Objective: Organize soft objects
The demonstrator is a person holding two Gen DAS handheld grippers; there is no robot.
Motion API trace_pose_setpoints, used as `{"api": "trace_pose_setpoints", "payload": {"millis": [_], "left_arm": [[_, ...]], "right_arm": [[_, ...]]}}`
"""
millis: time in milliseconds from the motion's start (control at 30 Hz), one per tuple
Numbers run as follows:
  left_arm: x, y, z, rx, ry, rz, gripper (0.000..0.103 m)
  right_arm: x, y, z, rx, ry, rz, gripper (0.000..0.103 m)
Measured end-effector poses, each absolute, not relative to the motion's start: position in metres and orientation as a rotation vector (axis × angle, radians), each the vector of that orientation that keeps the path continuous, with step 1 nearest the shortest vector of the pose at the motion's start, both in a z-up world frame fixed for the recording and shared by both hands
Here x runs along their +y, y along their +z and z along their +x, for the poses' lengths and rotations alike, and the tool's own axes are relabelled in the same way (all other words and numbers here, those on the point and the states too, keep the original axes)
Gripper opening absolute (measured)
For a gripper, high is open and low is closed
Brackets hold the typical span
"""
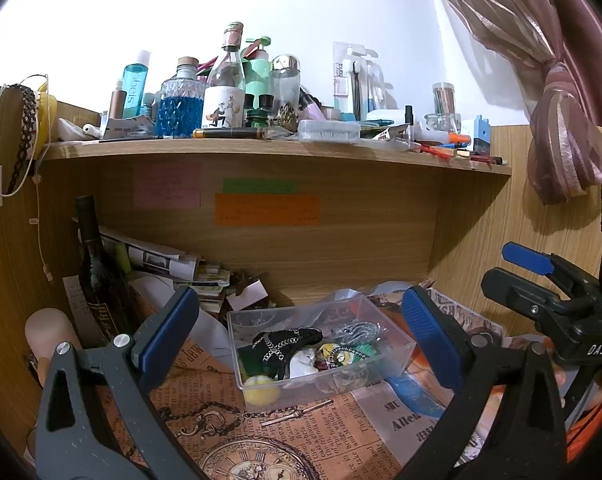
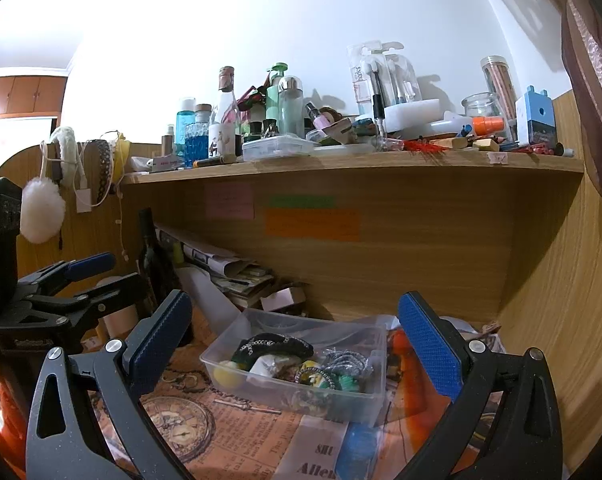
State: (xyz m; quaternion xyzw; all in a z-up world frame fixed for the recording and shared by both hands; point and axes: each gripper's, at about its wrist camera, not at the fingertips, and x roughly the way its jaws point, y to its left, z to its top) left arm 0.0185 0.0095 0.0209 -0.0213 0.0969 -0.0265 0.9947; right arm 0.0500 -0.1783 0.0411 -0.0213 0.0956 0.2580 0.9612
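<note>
With both your left gripper [image 1: 301,336] and right gripper [image 2: 297,340] spread wide and empty above the clear box [image 2: 375,390] of soft trinkets on the desk, you seem between picks; next, choose one piece.

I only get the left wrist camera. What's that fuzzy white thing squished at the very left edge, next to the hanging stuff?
Observer: In the right wrist view it is a fluffy white band hooked over the top of the wooden panel, with a round white pom-pom dangling below it.
Operator: Is there anything even further left?
Observer: Yes, brown wooden cupboards sit high up on the far wall.
Operator: Is the right gripper holding a toy?
Observer: No. The right gripper has its fingers wide apart with nothing between them, and the clear box sits just ahead.
</note>
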Motion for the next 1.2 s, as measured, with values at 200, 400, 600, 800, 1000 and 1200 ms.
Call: {"api": "trace_pose_setpoints", "payload": {"millis": [200, 400, 600, 800, 1000, 1200], "left_arm": [[0.0084, 0.0206, 0.0185, 0.194, -0.051, -0.043, 0.103], [0.0091, 0.0198, 0.02, 0.199, -0.056, -0.041, 0.103], [0.0103, 0.0191, 0.0208, 0.2, -0.061, -0.042, 0.103], [0.0102, 0.0189, 0.0203, 0.199, -0.062, -0.041, 0.103], [0.0096, 0.0193, 0.0202, 0.199, -0.06, -0.041, 0.103], [0.0111, 0.0191, 0.0205, 0.201, -0.067, -0.039, 0.103]], "right_arm": [[-0.1777, 0.0408, 0.0504, 0.194, 0.519, -0.043, 0.103], [-0.1771, 0.0408, 0.0502, 0.194, 0.517, -0.043, 0.103], [-0.1777, 0.0406, 0.0508, 0.194, 0.519, -0.043, 0.103], [-0.1779, 0.0401, 0.0511, 0.196, 0.52, -0.041, 0.103], [-0.1774, 0.0397, 0.0499, 0.196, 0.522, -0.043, 0.103], [-0.1771, 0.0385, 0.0501, 0.198, 0.524, -0.042, 0.103]]}}
